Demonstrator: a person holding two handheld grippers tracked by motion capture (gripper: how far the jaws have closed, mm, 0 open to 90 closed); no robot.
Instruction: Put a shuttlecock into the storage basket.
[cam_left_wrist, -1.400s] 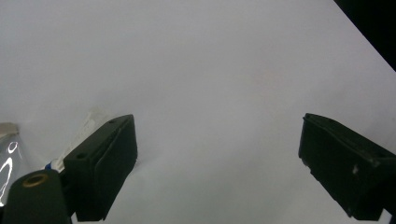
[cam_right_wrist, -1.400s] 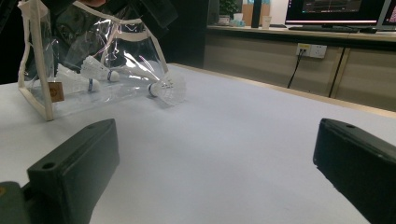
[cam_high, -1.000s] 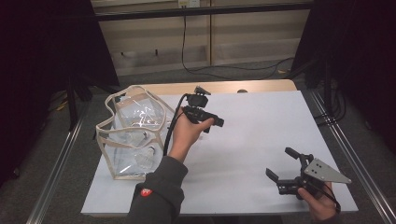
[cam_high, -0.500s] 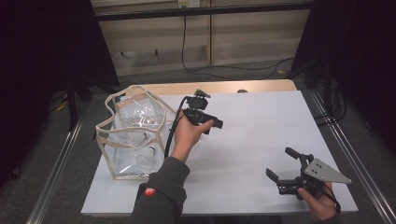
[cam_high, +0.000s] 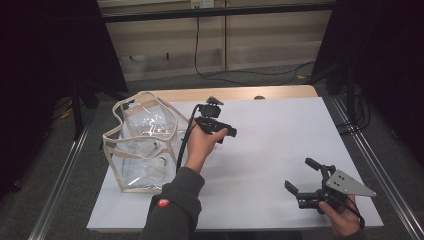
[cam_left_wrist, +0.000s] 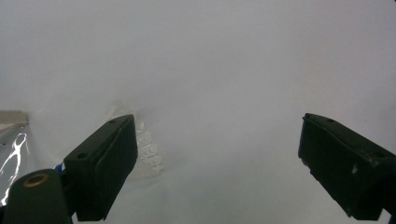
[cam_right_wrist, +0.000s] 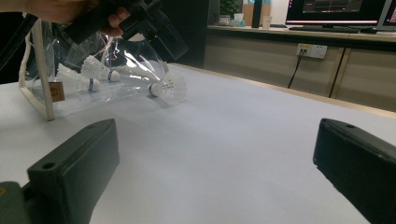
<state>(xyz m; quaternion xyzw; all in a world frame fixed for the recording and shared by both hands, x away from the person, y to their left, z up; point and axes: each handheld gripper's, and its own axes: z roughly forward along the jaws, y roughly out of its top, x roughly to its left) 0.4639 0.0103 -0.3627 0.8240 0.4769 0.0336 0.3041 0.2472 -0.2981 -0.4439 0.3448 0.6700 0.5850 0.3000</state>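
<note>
A clear bag with beige trim (cam_high: 142, 150) stands at the left of the white table. Two white shuttlecocks (cam_right_wrist: 77, 83) lie inside it, seen through the plastic in the right gripper view. A third shuttlecock (cam_right_wrist: 167, 86) lies by the bag's near side; in the left gripper view this shuttlecock (cam_left_wrist: 145, 151) is partly behind one jaw. My left gripper (cam_high: 220, 125) hovers over the table just right of the bag, open with nothing between its jaws (cam_left_wrist: 217, 126). My right gripper (cam_high: 300, 174) stands open near the front right, its jaws (cam_right_wrist: 215, 128) wide apart over bare table.
The white table sheet (cam_high: 280, 130) stretches between the two grippers. A wooden strip (cam_high: 240, 92) runs along the far edge, with metal rails (cam_high: 372, 165) at the sides. A cable (cam_high: 181, 147) trails from the left gripper beside the bag.
The left gripper has drifted very slightly beside the bag. The right gripper and the bag have not moved.
</note>
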